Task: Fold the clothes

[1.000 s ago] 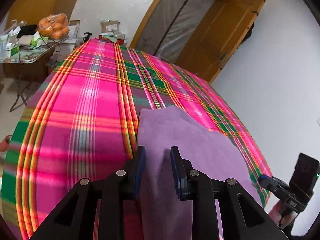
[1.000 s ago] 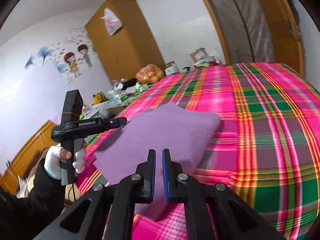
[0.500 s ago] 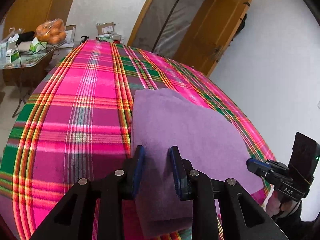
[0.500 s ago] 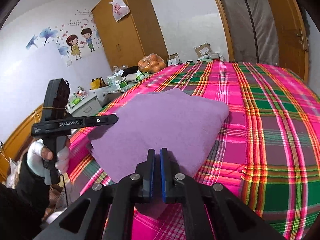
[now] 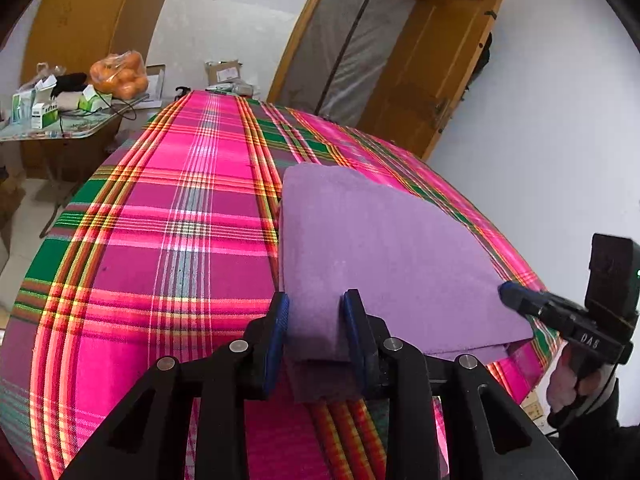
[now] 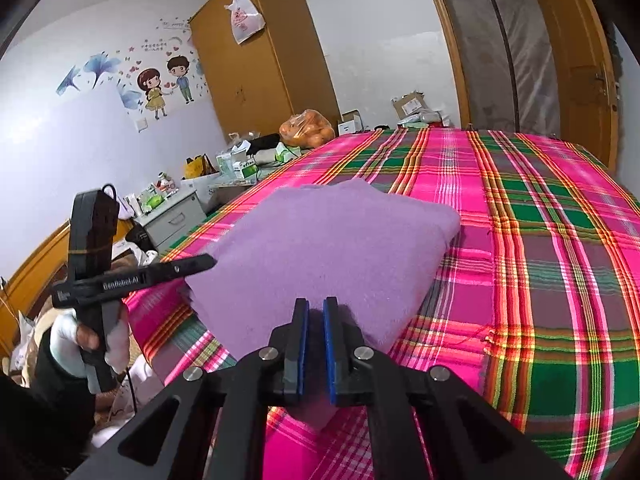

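Folded purple garment (image 5: 372,256) is seen at frame centre on the plaid bedspread (image 5: 168,216). Its near edge is clamped by left gripper (image 5: 314,320), jaws partly apart, and by right gripper (image 6: 315,322), nearly closed.

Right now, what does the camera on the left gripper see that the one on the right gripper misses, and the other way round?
Only the left wrist view shows the open wooden door and the right gripper from the side, at a corner of the cloth. Only the right wrist view shows the cartoon wall stickers, the white bag on the wardrobe, and the left gripper with its gloved hand. Both show the folded purple cloth, the plaid bedspread and the bag of oranges.
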